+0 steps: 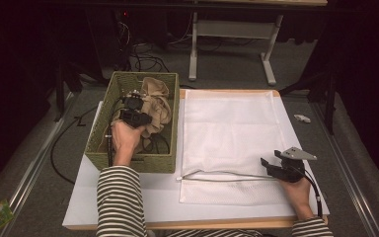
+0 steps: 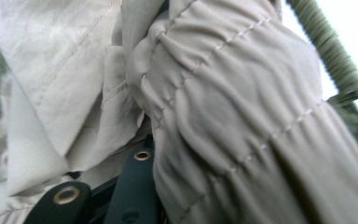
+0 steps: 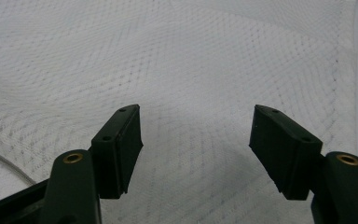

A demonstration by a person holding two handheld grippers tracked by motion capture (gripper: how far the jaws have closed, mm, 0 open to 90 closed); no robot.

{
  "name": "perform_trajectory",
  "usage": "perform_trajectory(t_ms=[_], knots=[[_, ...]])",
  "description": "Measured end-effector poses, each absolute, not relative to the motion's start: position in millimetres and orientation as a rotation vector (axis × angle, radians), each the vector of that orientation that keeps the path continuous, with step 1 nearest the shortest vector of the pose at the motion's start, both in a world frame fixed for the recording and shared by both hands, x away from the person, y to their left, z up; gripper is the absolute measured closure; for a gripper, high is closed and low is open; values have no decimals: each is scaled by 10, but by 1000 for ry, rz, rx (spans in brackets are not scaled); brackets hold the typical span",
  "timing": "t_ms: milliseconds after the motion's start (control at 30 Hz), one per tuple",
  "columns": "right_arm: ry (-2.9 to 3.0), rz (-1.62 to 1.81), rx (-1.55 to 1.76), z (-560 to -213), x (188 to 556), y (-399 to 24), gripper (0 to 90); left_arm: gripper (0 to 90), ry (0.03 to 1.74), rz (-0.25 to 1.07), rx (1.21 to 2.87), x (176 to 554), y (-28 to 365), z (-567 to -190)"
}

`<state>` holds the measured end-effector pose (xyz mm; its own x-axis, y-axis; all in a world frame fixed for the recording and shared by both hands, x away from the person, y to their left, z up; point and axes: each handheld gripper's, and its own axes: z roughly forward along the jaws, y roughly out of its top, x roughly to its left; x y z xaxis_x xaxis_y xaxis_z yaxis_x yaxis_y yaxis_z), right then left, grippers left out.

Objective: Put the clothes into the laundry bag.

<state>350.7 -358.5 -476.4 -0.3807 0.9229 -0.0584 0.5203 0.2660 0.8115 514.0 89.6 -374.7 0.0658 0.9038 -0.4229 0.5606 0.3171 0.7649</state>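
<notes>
1. a person in a striped long-sleeved top is sitting at a white bench (image 1: 128,197), seen from above, with a hand-held gripper in each hand.
2. a green woven basket (image 1: 103,108) is standing on the left part of the bench, and a crumpled beige garment (image 1: 159,101) is lying inside it, bunched toward the far right corner.
3. the left gripper (image 1: 134,109) is reaching into the basket from the near side and is pressing against the beige garment.
4. in the left gripper view, gathered, stitched folds of the garment (image 2: 242,121) are sitting right up against the camera and covering most of the black jaws; the jaws are narrowed and are gripping a fold of the cloth.
5. the basket's green woven rim (image 2: 335,56) is running along the upper right edge of that view.
6. a white mesh laundry bag (image 1: 227,128) is lying flat on the bench, just beside the basket on its right, with its zipped edge toward the person.
7. the right gripper (image 1: 271,165) is hovering low over the near right corner of the bag.
8. in the right gripper view, its jaws are standing wide apart with nothing between them, above the white mesh (image 3: 191,70).
</notes>
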Motion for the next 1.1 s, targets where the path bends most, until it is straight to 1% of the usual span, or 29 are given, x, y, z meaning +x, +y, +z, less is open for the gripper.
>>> perform_trajectory(t_ms=[133, 167, 267, 300, 367, 667, 1000, 1100], knots=[[2006, 981, 1299, -4763, 3506, -3584, 343, 702, 1558, 475, 1351, 5075, 898, -3586], [2006, 983, 1297, -4763, 3506, -3586, 343, 702, 1535, 458, 1317, 5045, 900, -3497], [2006, 984, 1295, -4763, 3505, -3586, 342, 704, 1521, 456, 1297, 5023, 890, -3426], [2004, 986, 1298, -4762, 3503, -3585, 342, 704, 1496, 480, 1297, 4992, 874, -3356], [2002, 989, 1298, -4763, 3503, -3585, 342, 704, 1487, 481, 1289, 4977, 869, -3317], [2003, 990, 1299, -4763, 3504, -3589, 341, 706, 1403, 451, 1200, 4814, 879, -2975], [2003, 993, 1297, -4763, 3508, -3592, 341, 705, 1334, 434, 1199, 4694, 797, -2741], [2000, 995, 1291, -4764, 3508, -3595, 339, 705, 1305, 396, 1187, 4656, 719, -2647]])
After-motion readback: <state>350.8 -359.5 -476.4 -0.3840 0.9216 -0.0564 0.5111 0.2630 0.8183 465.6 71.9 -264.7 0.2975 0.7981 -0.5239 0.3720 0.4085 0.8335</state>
